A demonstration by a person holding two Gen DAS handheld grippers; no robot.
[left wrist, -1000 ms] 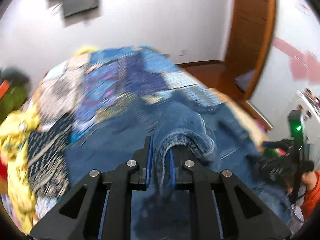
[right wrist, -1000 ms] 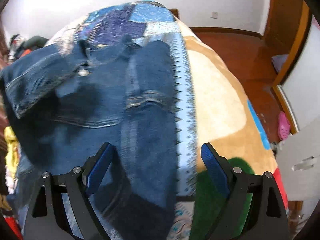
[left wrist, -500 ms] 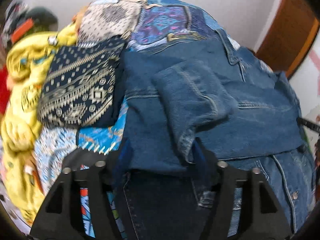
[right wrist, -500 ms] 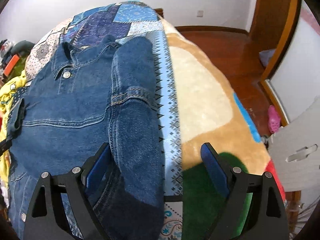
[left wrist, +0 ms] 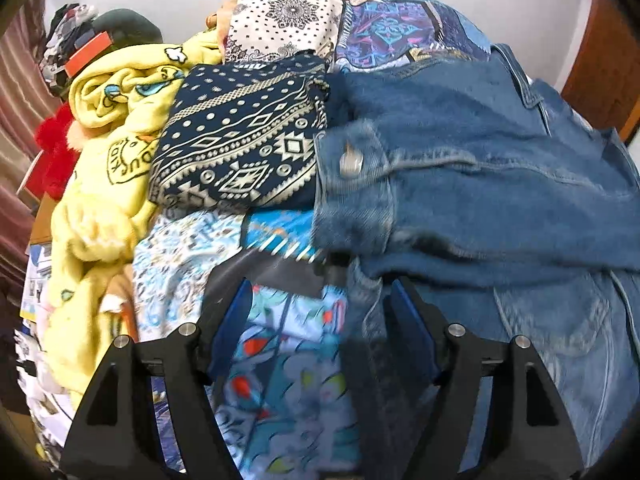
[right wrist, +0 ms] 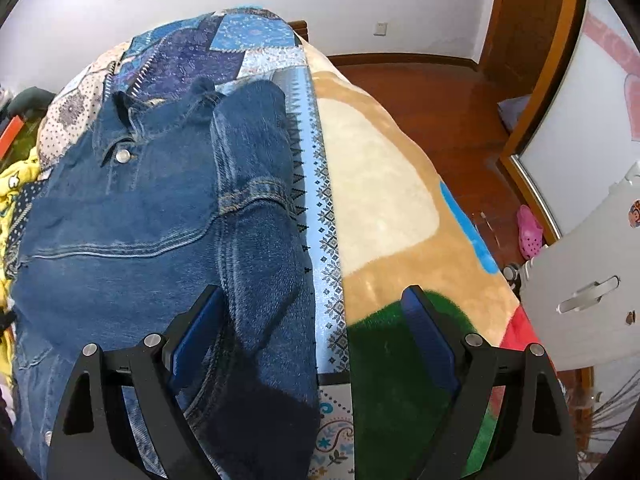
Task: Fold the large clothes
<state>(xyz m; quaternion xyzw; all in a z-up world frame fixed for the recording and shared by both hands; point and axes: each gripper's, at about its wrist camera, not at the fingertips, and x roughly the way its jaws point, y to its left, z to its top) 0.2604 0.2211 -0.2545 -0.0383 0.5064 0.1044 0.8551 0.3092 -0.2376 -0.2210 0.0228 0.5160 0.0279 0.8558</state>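
A blue denim jacket [right wrist: 132, 216] lies flat on the bed, collar toward the far end. Its right sleeve [right wrist: 260, 208] is folded in along the body. In the left wrist view the jacket [left wrist: 500, 184] fills the right side, and the left sleeve with its buttoned cuff [left wrist: 352, 184] lies folded across it. My left gripper [left wrist: 320, 312] is open and empty, just short of the cuff, over the jacket's left edge. My right gripper [right wrist: 312, 320] is open and empty above the jacket's lower right edge.
A navy patterned garment [left wrist: 240, 148] and a yellow garment [left wrist: 116, 152] lie heaped left of the jacket. A patchwork bedspread [right wrist: 224, 52] and a beige, green and red blanket [right wrist: 384, 200] cover the bed. A wooden floor [right wrist: 448, 120] and a white cabinet [right wrist: 588, 288] are on the right.
My left gripper carried the sleeve over the jacket, opened and let it go, then drew back to the left edge. My right gripper stayed open and shifted slightly.
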